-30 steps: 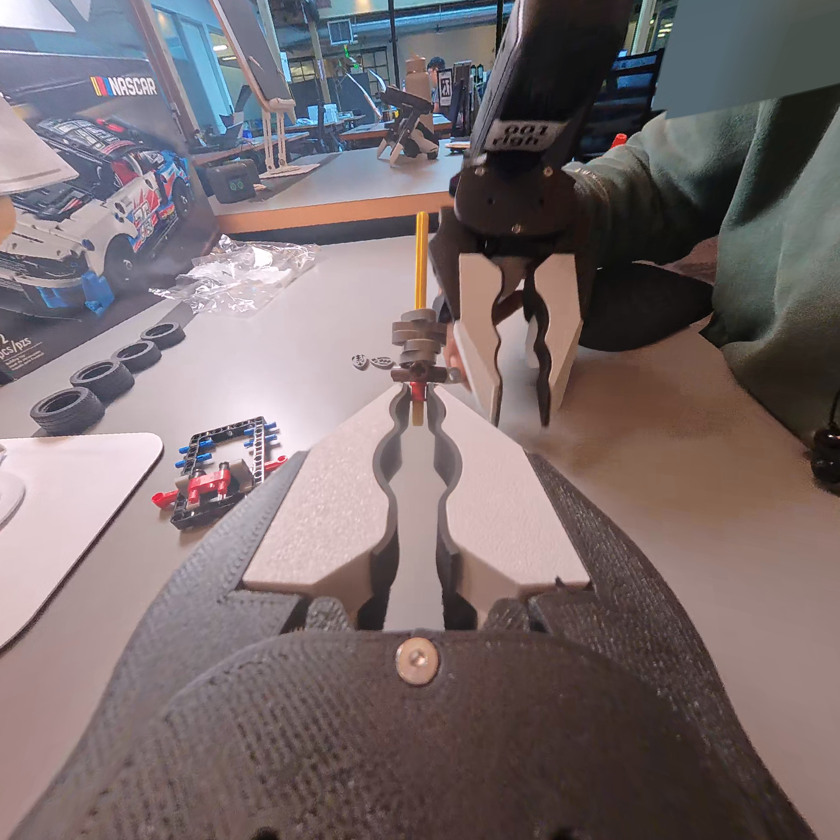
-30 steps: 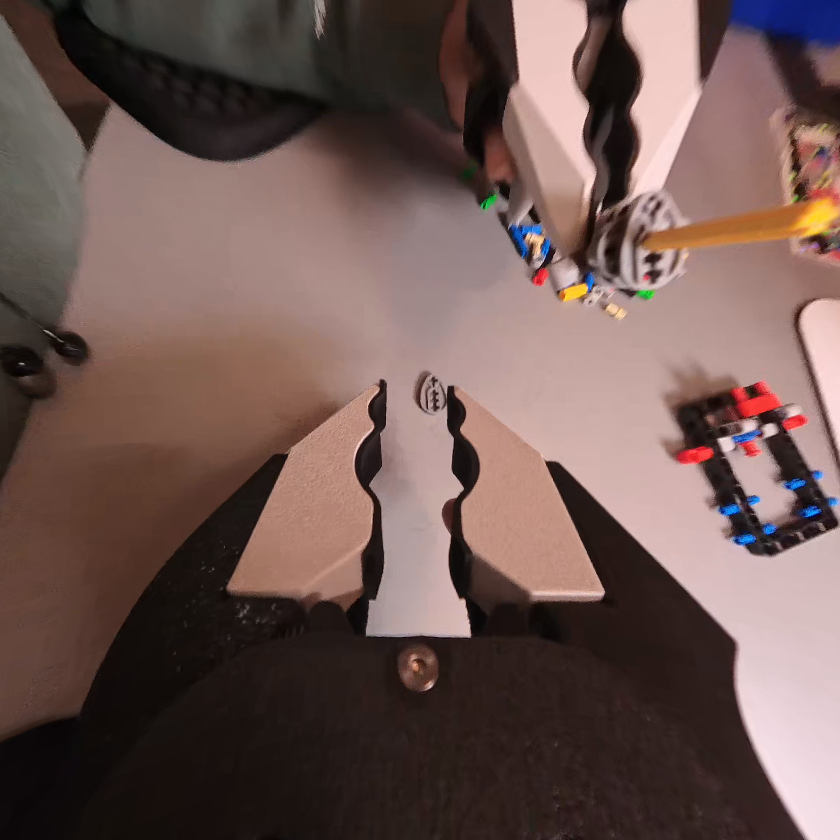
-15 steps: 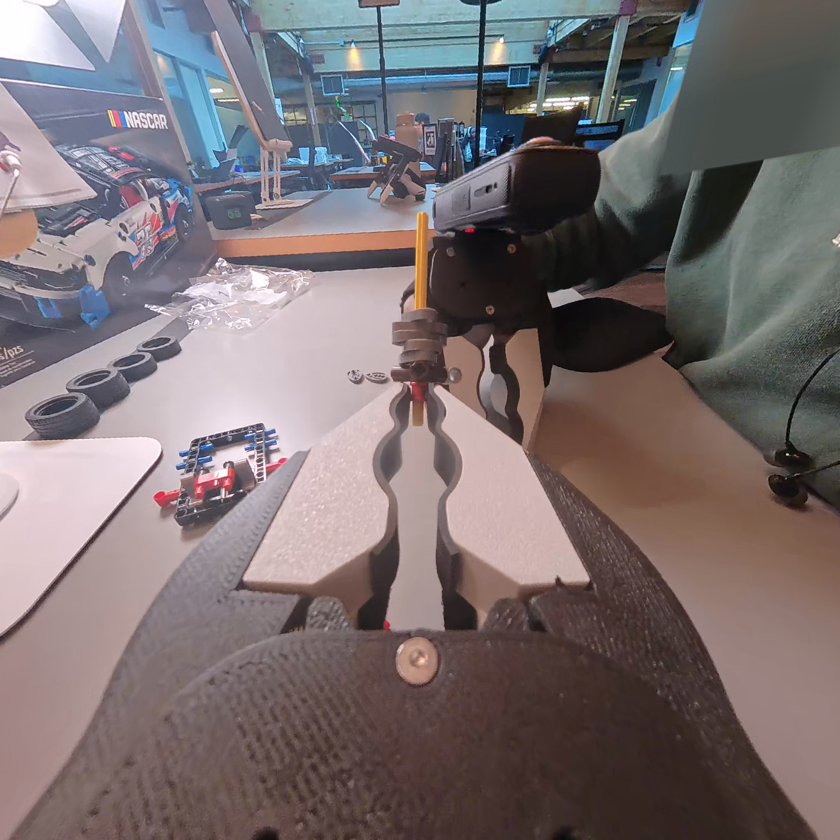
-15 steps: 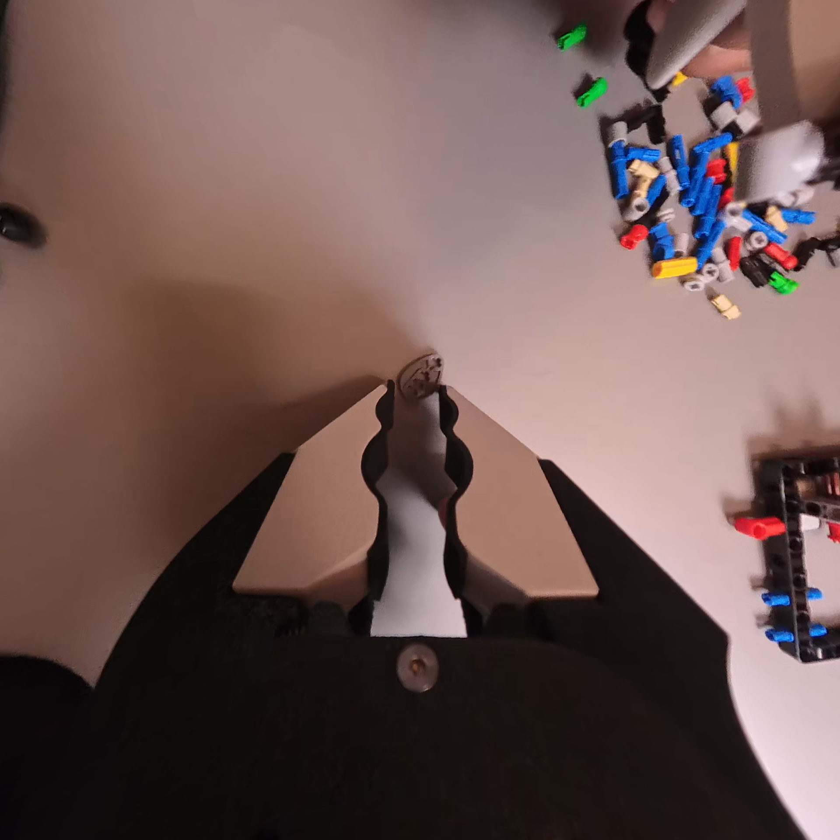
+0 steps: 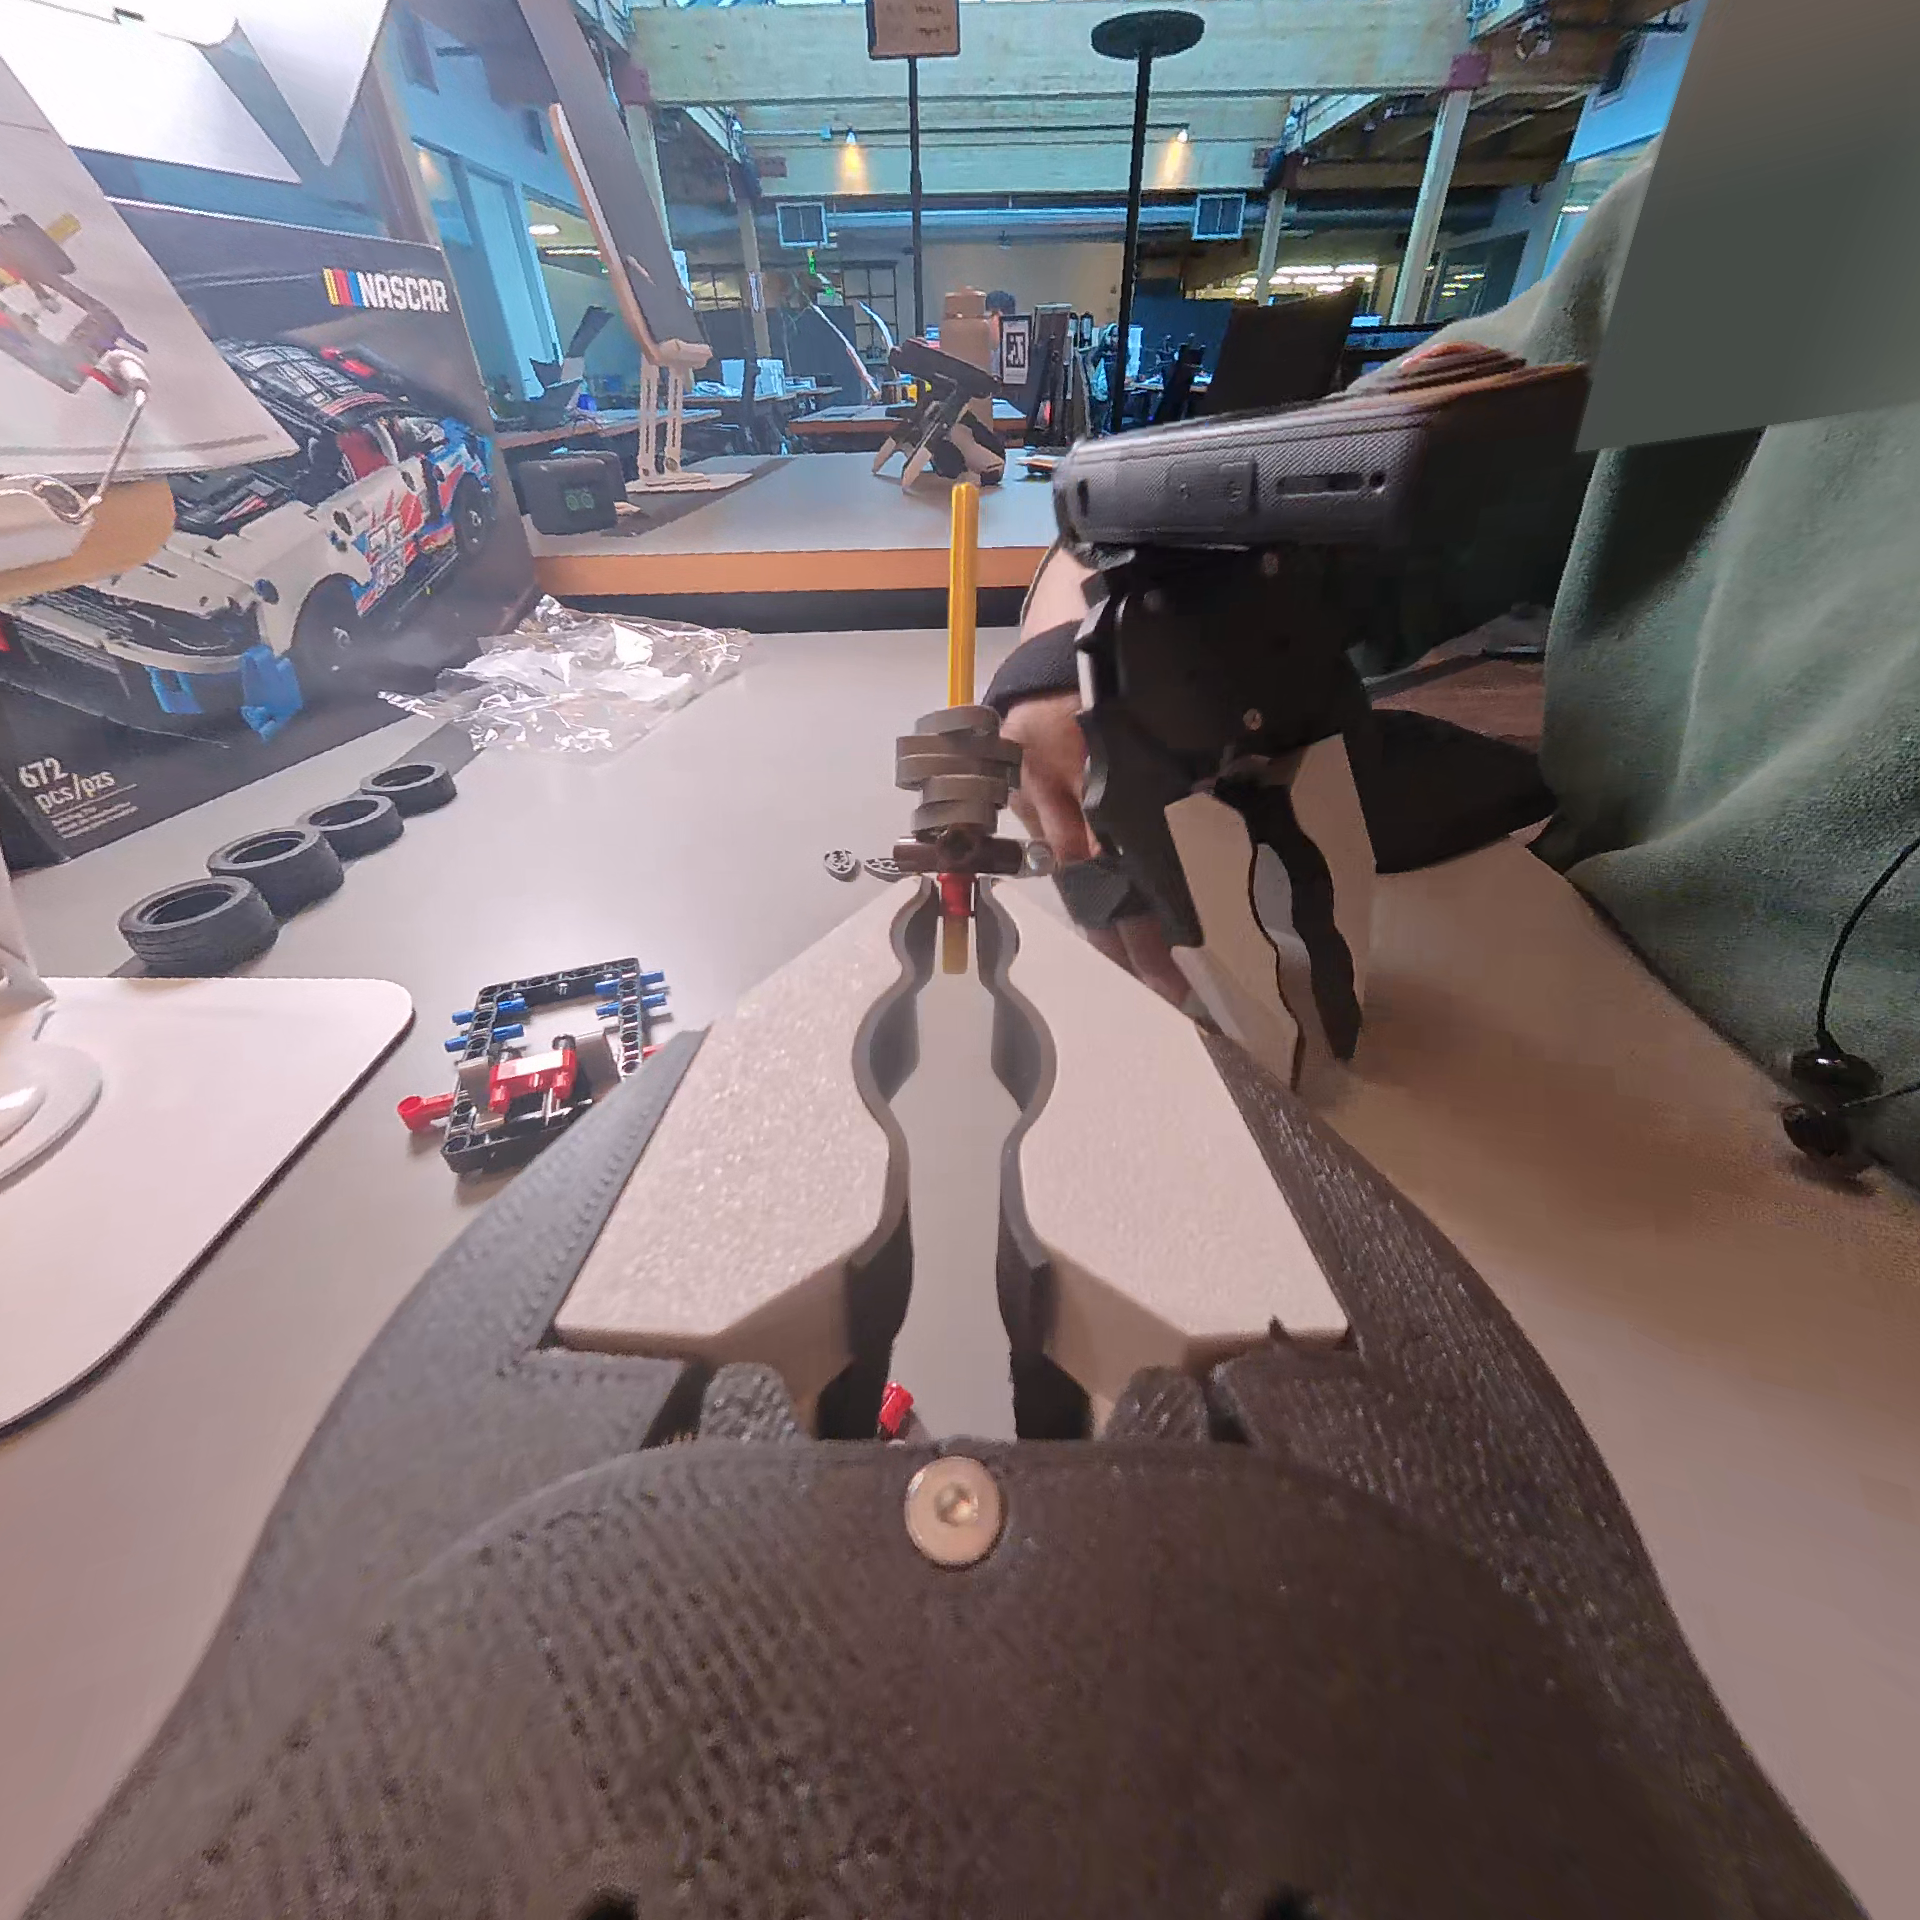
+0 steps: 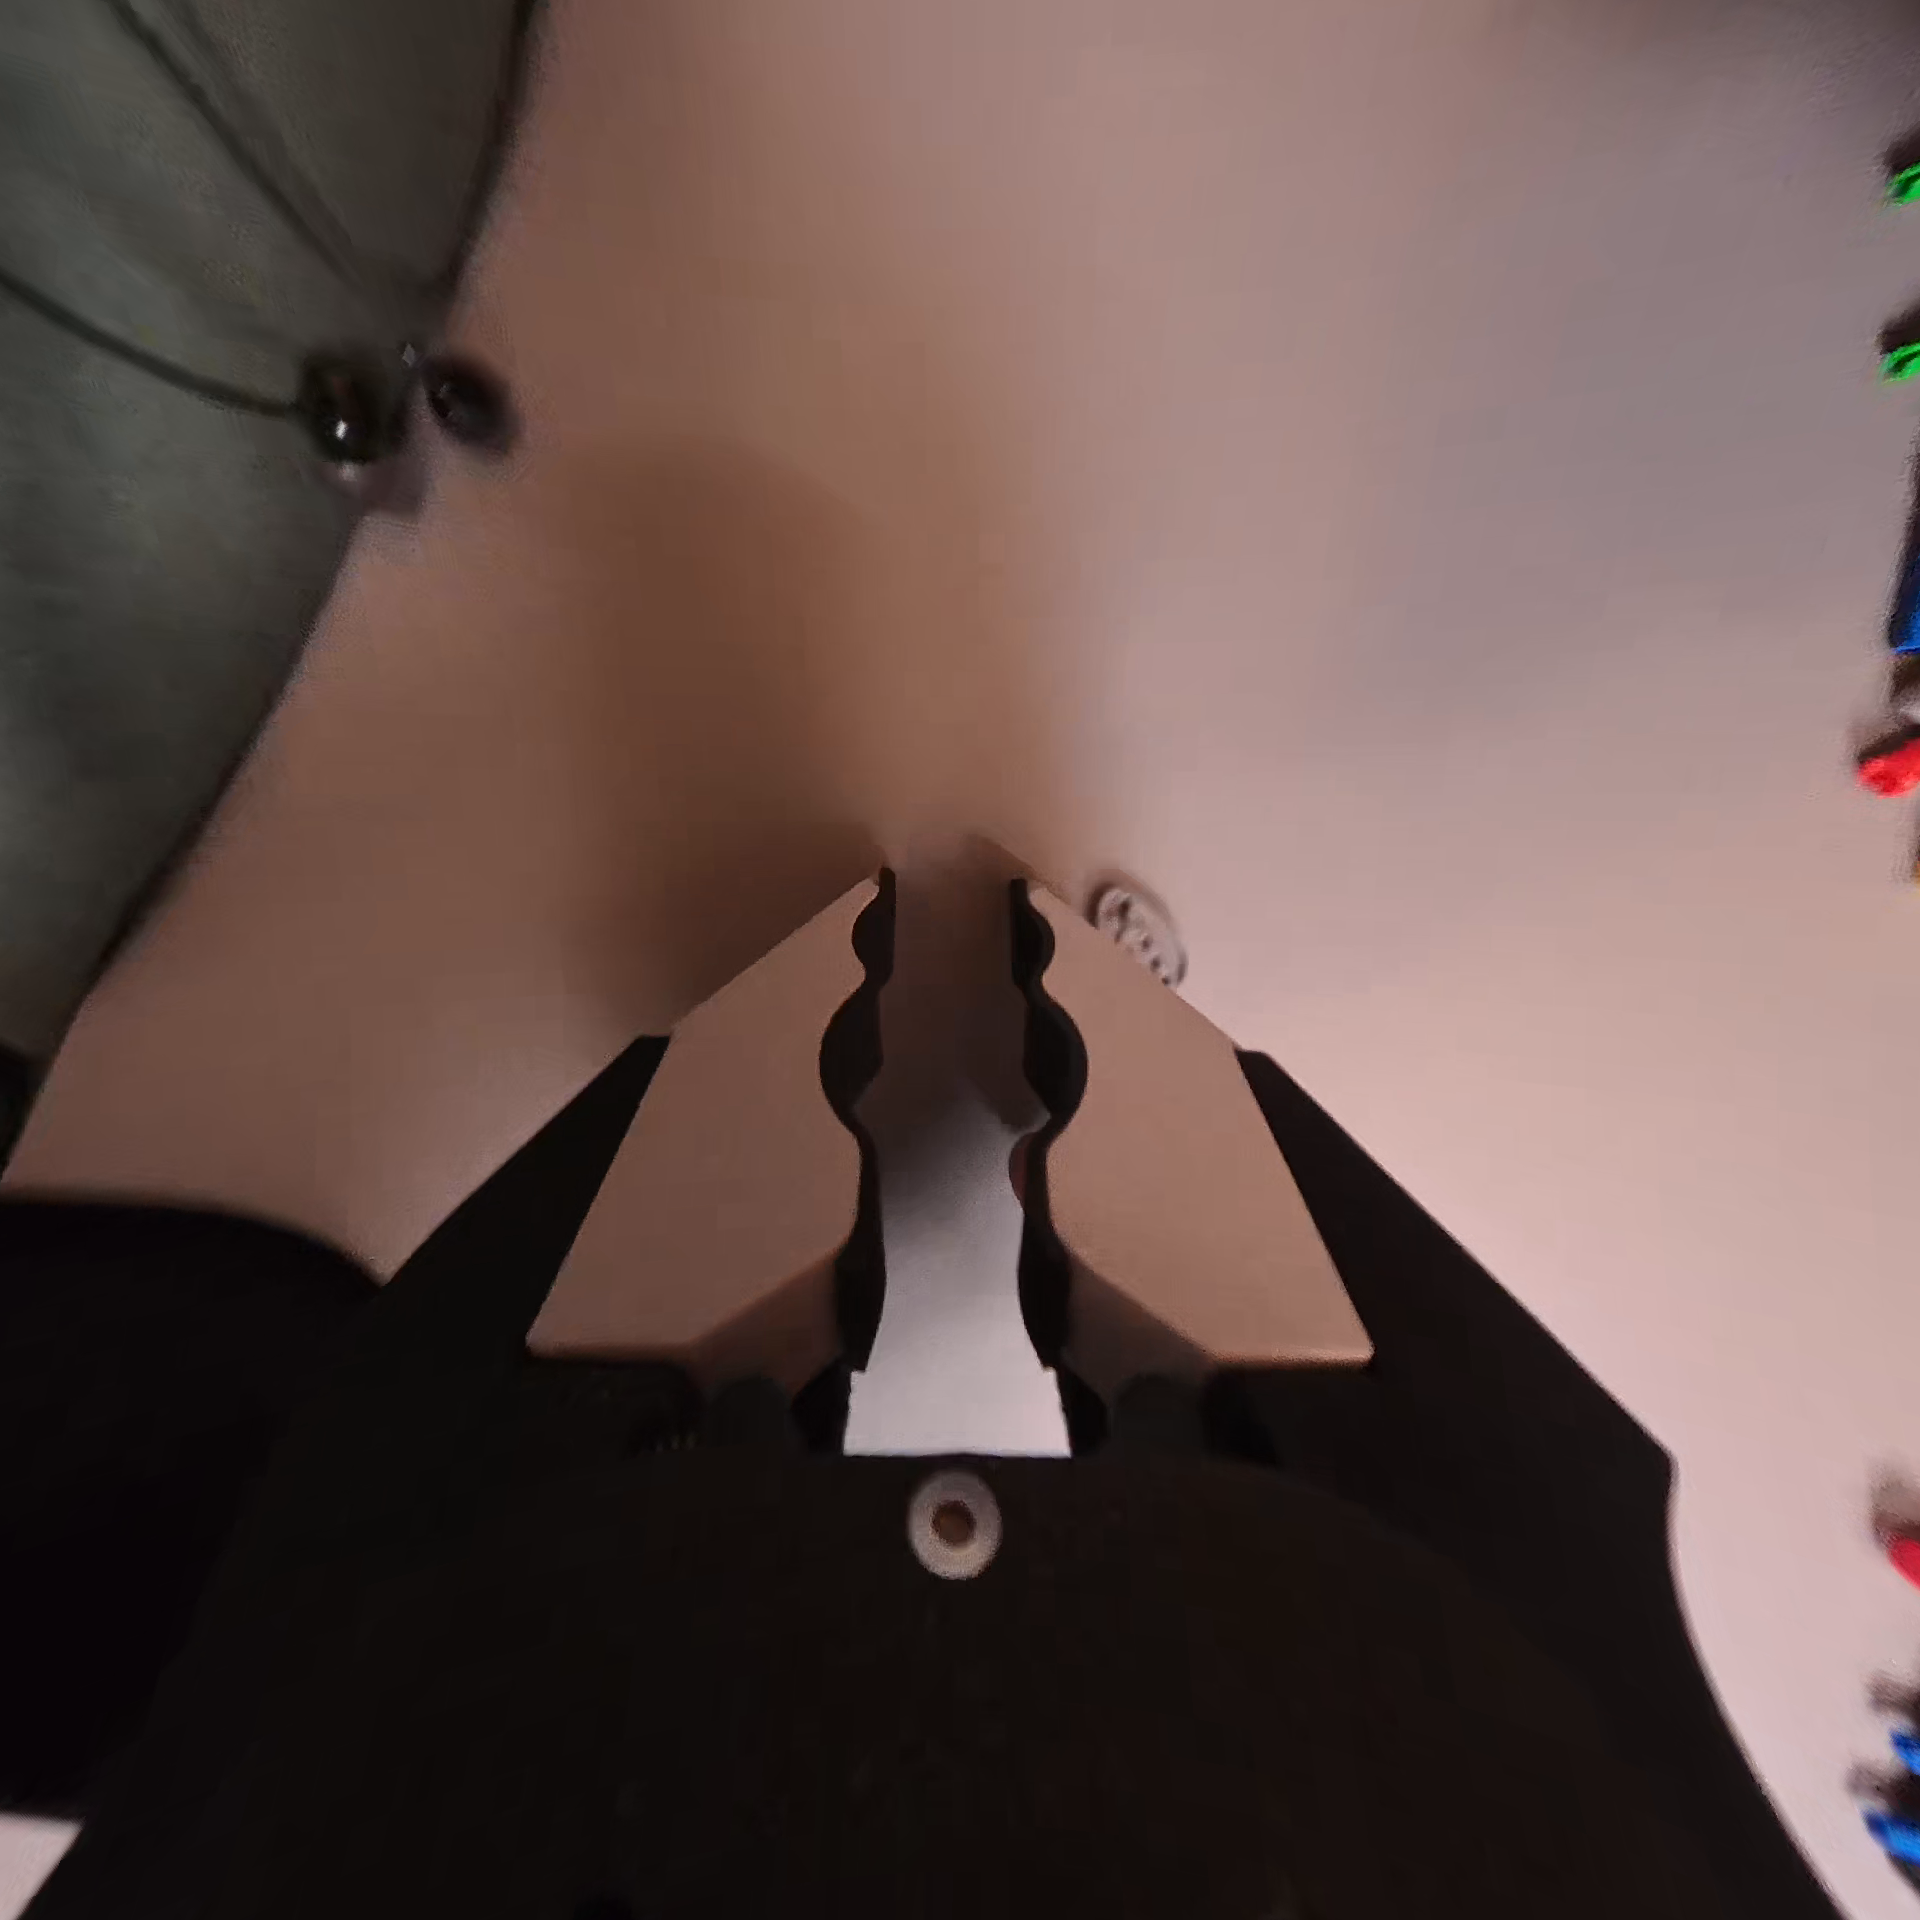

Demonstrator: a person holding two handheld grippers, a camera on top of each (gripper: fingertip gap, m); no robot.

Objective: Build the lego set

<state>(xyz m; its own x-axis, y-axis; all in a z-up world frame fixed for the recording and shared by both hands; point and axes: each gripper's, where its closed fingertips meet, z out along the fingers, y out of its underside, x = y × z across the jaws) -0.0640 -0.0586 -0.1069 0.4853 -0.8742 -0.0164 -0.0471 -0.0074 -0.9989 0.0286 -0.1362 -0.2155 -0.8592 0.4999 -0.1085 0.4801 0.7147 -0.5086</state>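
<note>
The left claw (image 5: 954, 914) is still clenching the yellow axle (image 5: 962, 582) with its stack of grey gears (image 5: 956, 764), while the right claw (image 6: 945, 883), released and empty, is now sliding past the small grey disc (image 6: 1138, 940) lying beside that axle on the tabletop (image 5: 644, 821), so the pickup looks missed.

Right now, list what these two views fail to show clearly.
- Loose coloured pieces: right wrist view, blurred and cut off by the right edge.
- Small grey disc: right wrist view, partly behind the right gripper, too blurred to identify.
- Yellow axle: left wrist view, grey parts hide where the left gripper pinches it.
- Two tiny pieces: left wrist view, too small to identify.
</note>
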